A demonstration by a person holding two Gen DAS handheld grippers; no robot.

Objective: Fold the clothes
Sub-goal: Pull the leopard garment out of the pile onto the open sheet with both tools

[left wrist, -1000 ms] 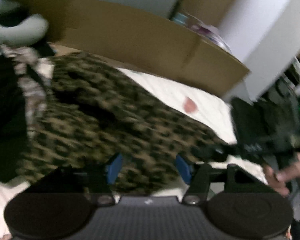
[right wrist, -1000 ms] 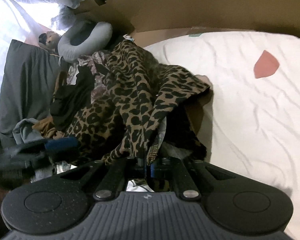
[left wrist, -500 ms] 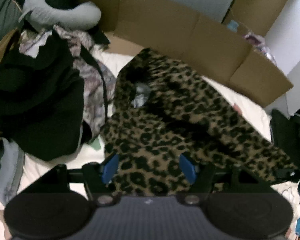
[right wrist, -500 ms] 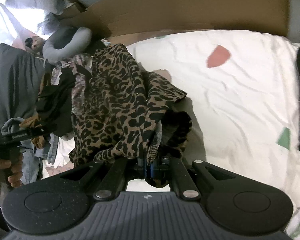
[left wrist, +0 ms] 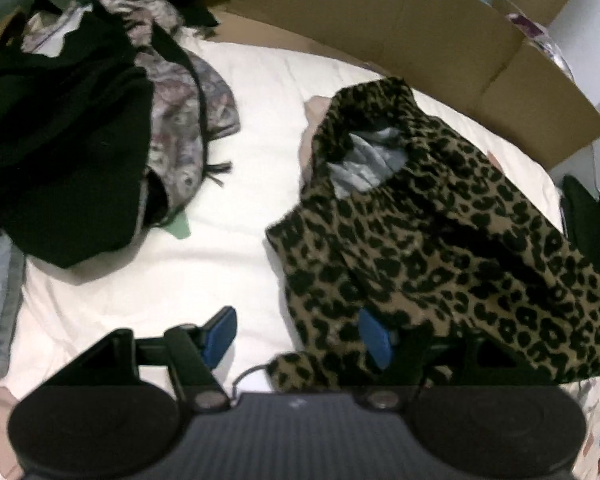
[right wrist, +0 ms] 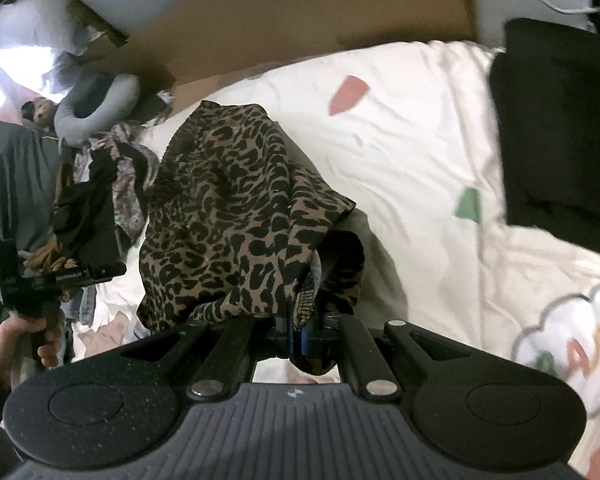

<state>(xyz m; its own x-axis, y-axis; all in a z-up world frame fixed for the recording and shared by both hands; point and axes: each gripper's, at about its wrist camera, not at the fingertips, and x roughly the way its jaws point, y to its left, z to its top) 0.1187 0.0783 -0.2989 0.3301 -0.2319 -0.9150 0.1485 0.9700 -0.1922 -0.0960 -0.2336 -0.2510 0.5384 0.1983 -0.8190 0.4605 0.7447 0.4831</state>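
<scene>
The bed [right wrist: 420, 128], under a white printed cover, is carrying everything. A heap of unsorted clothes [left wrist: 60, 140] is lying along its left edge, none folded. The leopard-print garment [right wrist: 228, 216] is hanging bunched over the bed's middle, not yet spread; folding appears barely begun. The right gripper [right wrist: 296, 336] is clenching its fingers on the garment's hem. The left gripper [left wrist: 296, 338] is holding its fingers [left wrist: 220, 334] wide apart, gripping nothing, the far finger touching the cloth.

Both views are dim and grainy, with strong fisheye bending and black corners. In the right view, daylight glares at 10 o'clock, and the leopard garment [right wrist: 236, 216] throws a shadow at 3 o'clock onto the white sheet [right wrist: 420, 152]. Edges look softly blurred.
</scene>
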